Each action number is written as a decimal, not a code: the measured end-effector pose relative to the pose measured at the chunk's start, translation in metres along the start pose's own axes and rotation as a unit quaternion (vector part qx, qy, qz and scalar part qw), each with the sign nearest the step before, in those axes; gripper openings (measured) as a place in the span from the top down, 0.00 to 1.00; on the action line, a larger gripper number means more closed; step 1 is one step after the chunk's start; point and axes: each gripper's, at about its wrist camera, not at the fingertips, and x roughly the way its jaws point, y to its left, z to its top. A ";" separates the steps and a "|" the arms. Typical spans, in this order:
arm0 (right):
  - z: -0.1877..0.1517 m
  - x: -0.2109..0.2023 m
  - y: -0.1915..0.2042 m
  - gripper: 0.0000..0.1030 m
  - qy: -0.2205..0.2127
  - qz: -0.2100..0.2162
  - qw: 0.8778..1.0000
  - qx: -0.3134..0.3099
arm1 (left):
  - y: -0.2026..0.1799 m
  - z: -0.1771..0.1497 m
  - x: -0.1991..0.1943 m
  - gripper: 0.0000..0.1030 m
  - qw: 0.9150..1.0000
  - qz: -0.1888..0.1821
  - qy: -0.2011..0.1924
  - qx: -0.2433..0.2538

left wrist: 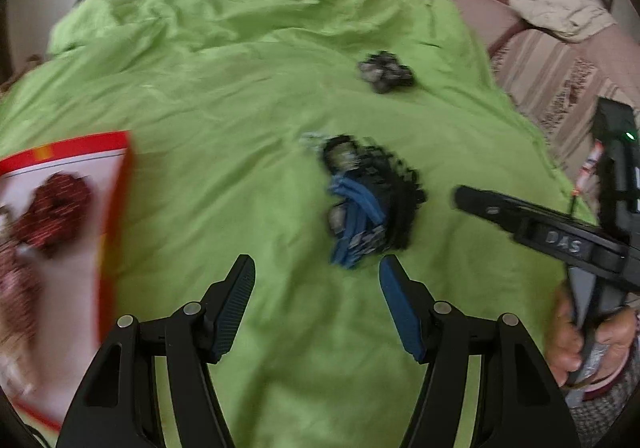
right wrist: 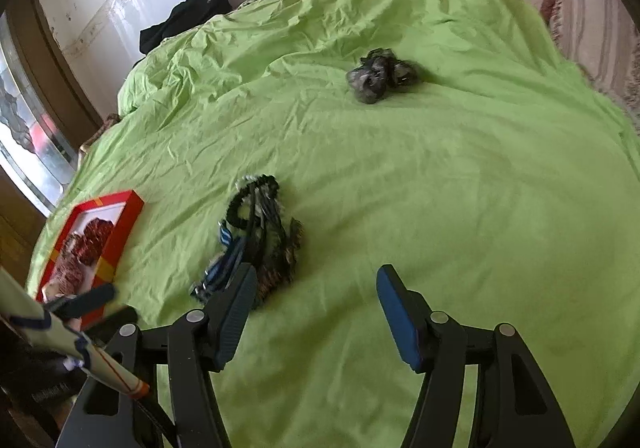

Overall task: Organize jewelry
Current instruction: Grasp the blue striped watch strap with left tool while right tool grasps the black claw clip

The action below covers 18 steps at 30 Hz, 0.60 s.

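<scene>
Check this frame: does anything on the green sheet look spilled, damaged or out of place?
Nothing looks damaged. Two loose heaps lie on the green sheet, outside the red box: a tangled dark and blue jewelry pile and a smaller grey clump farther back. Both grippers' jaws stand open, holding nothing.

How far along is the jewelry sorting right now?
Done: some red and pink pieces already lie in the red-rimmed box. In hand: nothing; the left gripper and right gripper are both open and empty. Left: the blue-and-black pile and the small grey cluster on the green sheet.
</scene>
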 end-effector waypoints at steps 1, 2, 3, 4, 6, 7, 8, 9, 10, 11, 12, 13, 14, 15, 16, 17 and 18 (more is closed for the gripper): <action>0.002 0.005 0.000 0.35 0.005 0.005 1.000 0.002 | -0.004 0.004 0.010 0.38 1.000 -0.015 0.006 0.005; 0.003 0.012 0.001 0.35 0.010 0.007 1.000 0.003 | -0.007 0.007 0.017 0.39 1.000 -0.023 0.012 0.010; 0.004 0.019 0.002 0.36 0.015 0.006 1.000 0.004 | -0.010 0.009 0.024 0.41 0.999 -0.031 0.017 0.014; 0.005 0.027 0.003 0.37 0.021 0.008 1.000 0.003 | -0.014 0.012 0.031 0.43 0.999 -0.040 0.020 0.020; 0.007 0.042 0.002 0.57 0.035 0.013 0.999 0.007 | -0.020 0.018 0.045 0.65 0.998 -0.045 0.031 0.027; 0.007 0.046 0.001 0.78 0.041 0.015 0.999 0.009 | -0.022 0.021 0.054 0.76 0.998 -0.039 0.043 0.027; 0.008 0.050 -0.001 0.88 0.048 0.016 0.999 0.011 | -0.021 0.022 0.060 0.86 0.998 -0.040 0.050 0.023; 0.007 0.050 -0.004 0.89 0.048 0.016 0.999 0.017 | -0.018 0.024 0.062 0.88 0.998 -0.041 0.050 0.014; 0.007 0.046 -0.009 0.90 0.043 0.011 0.999 0.025 | -0.015 0.024 0.061 0.91 0.998 -0.034 0.046 0.009; 0.006 0.042 -0.012 0.93 0.041 0.000 0.999 0.027 | -0.010 0.025 0.058 1.00 0.999 -0.016 0.039 0.004; 0.005 0.037 -0.017 0.93 0.038 -0.012 0.999 0.030 | -0.004 0.025 0.054 1.00 0.999 0.002 0.032 -0.002; 0.004 0.031 -0.024 0.93 0.032 -0.022 0.999 0.036 | 0.003 0.025 0.049 1.00 1.000 0.012 0.026 -0.010; 0.002 0.026 -0.031 0.93 0.028 -0.029 0.998 0.043 | 0.012 0.025 0.043 1.00 0.999 0.013 0.022 -0.020; -0.001 0.020 -0.041 0.93 0.028 -0.038 0.997 0.054 | 0.021 0.025 0.038 1.00 0.999 0.018 0.019 -0.030; -0.003 0.015 -0.050 0.93 0.028 -0.040 0.997 0.065 | 0.030 0.024 0.033 1.00 0.999 0.029 0.014 -0.040; -0.005 0.010 -0.056 0.93 0.027 -0.042 0.996 0.073 | 0.039 0.023 0.027 1.00 0.998 0.043 0.010 -0.050; -0.008 0.006 -0.063 0.93 0.027 -0.045 0.995 0.081 | 0.047 0.023 0.022 1.00 0.997 0.055 0.006 -0.058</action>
